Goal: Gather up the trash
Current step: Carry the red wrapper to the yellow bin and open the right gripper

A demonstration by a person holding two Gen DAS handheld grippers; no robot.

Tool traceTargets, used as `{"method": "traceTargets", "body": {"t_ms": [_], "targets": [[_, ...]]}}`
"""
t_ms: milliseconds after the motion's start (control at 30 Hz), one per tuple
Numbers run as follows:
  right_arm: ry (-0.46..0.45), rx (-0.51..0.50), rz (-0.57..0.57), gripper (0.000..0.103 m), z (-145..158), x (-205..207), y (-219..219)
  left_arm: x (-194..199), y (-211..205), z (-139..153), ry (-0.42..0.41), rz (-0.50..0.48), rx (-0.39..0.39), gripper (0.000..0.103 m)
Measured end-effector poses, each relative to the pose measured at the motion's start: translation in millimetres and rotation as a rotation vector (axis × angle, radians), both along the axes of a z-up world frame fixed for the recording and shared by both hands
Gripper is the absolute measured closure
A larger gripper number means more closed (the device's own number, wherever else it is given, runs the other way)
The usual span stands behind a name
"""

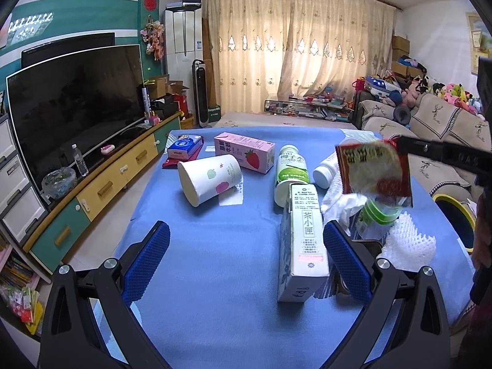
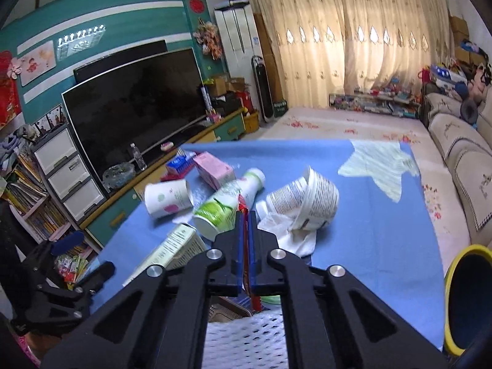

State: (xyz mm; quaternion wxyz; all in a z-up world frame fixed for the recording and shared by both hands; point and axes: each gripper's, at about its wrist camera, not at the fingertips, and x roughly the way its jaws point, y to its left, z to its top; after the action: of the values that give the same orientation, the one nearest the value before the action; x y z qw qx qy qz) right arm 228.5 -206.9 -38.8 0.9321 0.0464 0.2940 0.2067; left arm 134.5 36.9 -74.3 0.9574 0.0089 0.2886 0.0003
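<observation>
- Red wrapper (image 1: 373,169), right of frame above the bench (image 1: 200,276): we have the right claw (image 2: 245,215) pinching only its edge, so it could slip.
- Left claw (image 1: 246,246) spread, empty; carton (image 1: 303,243) could tip.

The left gripper (image 1: 246,249) hangs low with its blue-padded jaws spread wide and empty, while the right gripper (image 2: 245,224) is clamped, apparently on something thin and red.
</observation>
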Motion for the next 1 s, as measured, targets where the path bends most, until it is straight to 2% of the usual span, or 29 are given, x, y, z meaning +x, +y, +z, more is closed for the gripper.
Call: {"method": "traceTargets", "body": {"t_ms": [233, 333, 467, 567, 700, 800, 1000], "targets": [[-0.031, 0.019, -0.011, 0.1, 15, -18, -19, 0, -12, 0, 0.008, -0.032, -0.003, 0.005], [-0.059, 0.027, -0.071, 0.1, 23, -29, -46, 0, -18, -1, 0.015, -0.051, -0.007, 0.005], [-0.1, 0.008, -0.256, 0.1, 29, -47, -105, 3, -27, -5, 0.03, -0.066, -0.011, 0.005], [-0.096, -0.022, -0.416, 0.1, 23, -57, -153, 6, -33, -8, 0.043, -0.082, -0.026, 0.005], [-0.026, -0.052, -0.611, 0.1, -4, -63, -218, 11, -43, -15, 0.066, -0.093, -0.032, 0.005], [0.048, -0.057, -0.707, 0.1, -33, -60, -256, 15, -46, -20, 0.08, -0.087, -0.025, 0.005], [0.168, -0.05, -0.789, 0.099, -88, -38, -298, 24, -45, -26, 0.11, -0.064, -0.035, 0.005]]}}
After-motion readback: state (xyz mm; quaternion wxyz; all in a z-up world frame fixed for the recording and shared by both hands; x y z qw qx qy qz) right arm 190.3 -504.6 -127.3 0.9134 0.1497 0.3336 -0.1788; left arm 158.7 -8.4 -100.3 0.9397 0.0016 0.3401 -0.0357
